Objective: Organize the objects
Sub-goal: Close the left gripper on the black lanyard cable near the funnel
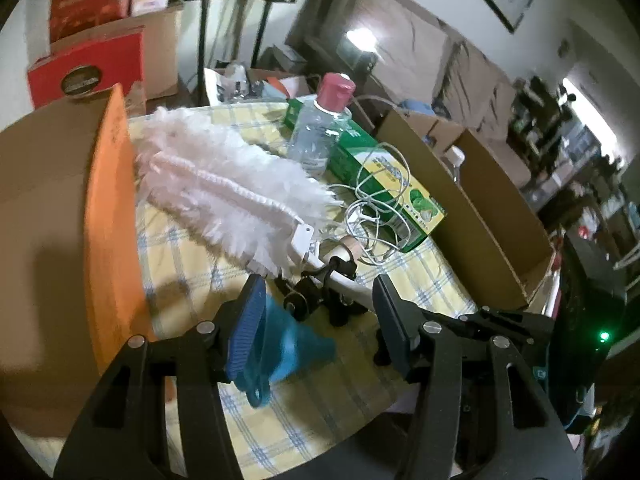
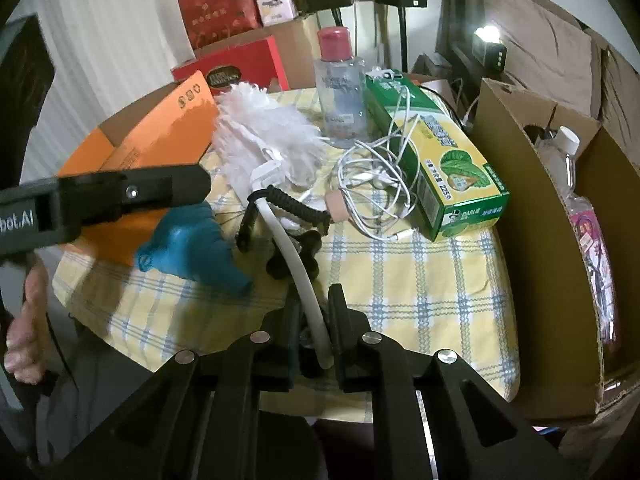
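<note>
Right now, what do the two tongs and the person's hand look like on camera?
Both tongs, left and right, are matte black plastic with angular cut-out linkage arms and round silver pivot screws. The left one's side, seen from the right wrist camera, carries white lettering ending "bot.AI". A bare hand grips its handle; no sleeve or cable shows.

Dim room light was seen; a lamp (image 1: 362, 38) glared behind, edges were bent by fisheye, motion blur was noticed.

The blue funnel (image 1: 280, 344) is smeared by blur beside the left gripper (image 1: 320, 308). The duster's white handle (image 2: 304, 280) is partly hidden between the right gripper (image 2: 314, 312) fingers.
</note>
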The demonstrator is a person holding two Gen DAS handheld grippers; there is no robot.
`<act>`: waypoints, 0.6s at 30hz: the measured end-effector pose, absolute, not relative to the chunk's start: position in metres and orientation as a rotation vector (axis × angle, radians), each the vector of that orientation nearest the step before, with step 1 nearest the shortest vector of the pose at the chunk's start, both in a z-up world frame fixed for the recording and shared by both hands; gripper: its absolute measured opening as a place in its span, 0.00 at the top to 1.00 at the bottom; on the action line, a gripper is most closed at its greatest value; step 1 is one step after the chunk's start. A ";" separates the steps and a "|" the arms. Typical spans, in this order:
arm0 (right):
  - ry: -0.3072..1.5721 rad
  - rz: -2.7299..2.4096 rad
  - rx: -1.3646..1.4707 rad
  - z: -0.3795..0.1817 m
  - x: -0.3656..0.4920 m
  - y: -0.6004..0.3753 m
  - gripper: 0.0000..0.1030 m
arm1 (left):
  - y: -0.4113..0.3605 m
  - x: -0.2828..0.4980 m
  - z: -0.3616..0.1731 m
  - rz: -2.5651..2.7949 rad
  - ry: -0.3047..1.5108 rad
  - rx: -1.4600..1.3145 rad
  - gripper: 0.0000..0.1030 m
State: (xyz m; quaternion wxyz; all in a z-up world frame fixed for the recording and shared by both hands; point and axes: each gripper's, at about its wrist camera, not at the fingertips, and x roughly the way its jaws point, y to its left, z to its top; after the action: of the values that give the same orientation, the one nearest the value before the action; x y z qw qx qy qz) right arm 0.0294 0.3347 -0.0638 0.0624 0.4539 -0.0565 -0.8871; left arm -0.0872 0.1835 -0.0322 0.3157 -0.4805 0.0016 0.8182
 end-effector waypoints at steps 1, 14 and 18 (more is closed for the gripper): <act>-0.179 -2.677 1.374 -0.064 0.029 0.336 0.88 | 0.186 -0.089 -0.032 2.162 0.039 -1.264 0.49; -0.221 -2.653 1.354 -0.038 0.028 0.343 0.89 | 0.219 -0.080 -0.043 2.154 0.417 -1.157 0.49; -0.229 -2.651 1.350 -0.029 0.026 0.343 0.90 | 0.227 -0.081 -0.048 2.158 0.456 -1.141 0.49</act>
State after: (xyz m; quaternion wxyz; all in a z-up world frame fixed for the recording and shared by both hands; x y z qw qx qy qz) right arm 0.0263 0.3430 -0.0292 0.0788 0.4512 -0.0766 -0.8856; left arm -0.0812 0.2270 -0.0477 0.3233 -0.4349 0.1736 0.8223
